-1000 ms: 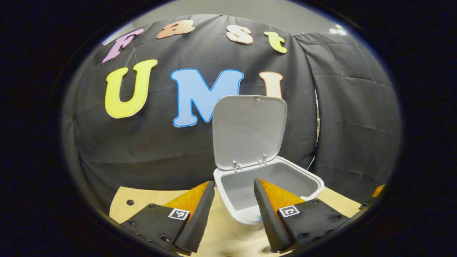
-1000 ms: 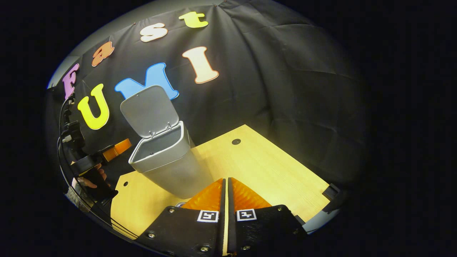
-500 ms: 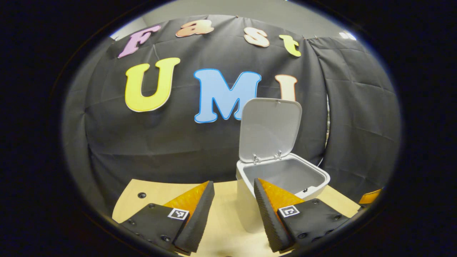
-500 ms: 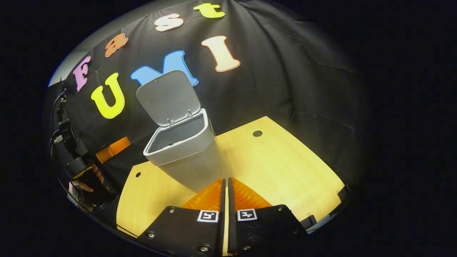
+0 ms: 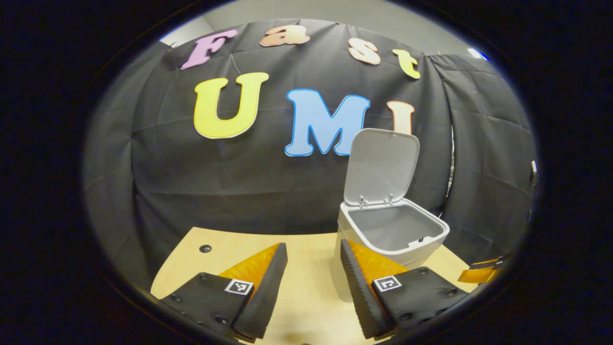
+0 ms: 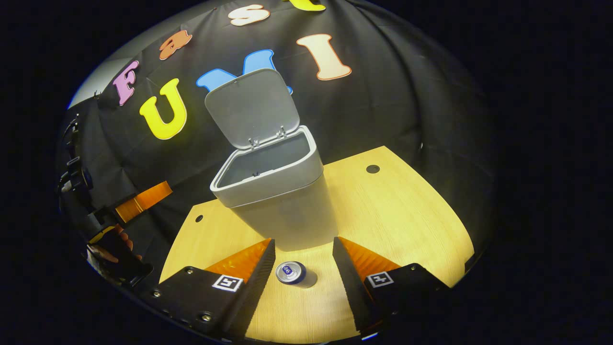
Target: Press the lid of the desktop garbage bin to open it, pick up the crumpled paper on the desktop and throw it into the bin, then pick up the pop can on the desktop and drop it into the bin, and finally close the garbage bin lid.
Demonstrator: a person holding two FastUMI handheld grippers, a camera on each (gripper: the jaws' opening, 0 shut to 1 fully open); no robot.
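The white garbage bin (image 6: 282,201) stands on the wooden desktop (image 6: 397,215) with its lid (image 6: 251,108) swung up against the wall. In the left gripper view the bin (image 5: 392,235) sits to the right, lid (image 5: 380,165) upright, and my left gripper (image 5: 313,275) is open with nothing in it. A pop can (image 6: 291,273) stands upright in front of the bin. My right gripper (image 6: 301,270) is open above it, one finger on each side, not touching. The left gripper (image 6: 143,201) and the hand holding it show at the far left of the right gripper view.
Two round holes mark the desktop's back corners (image 6: 372,168) (image 6: 198,218). The black cloth wall hangs close behind the bin. The right gripper's finger (image 5: 481,273) shows at the right edge of the left gripper view.
My right gripper has opened from shut and tipped downward, so the pop can now shows between its fingers. The left gripper has drawn back and left from over the bin.
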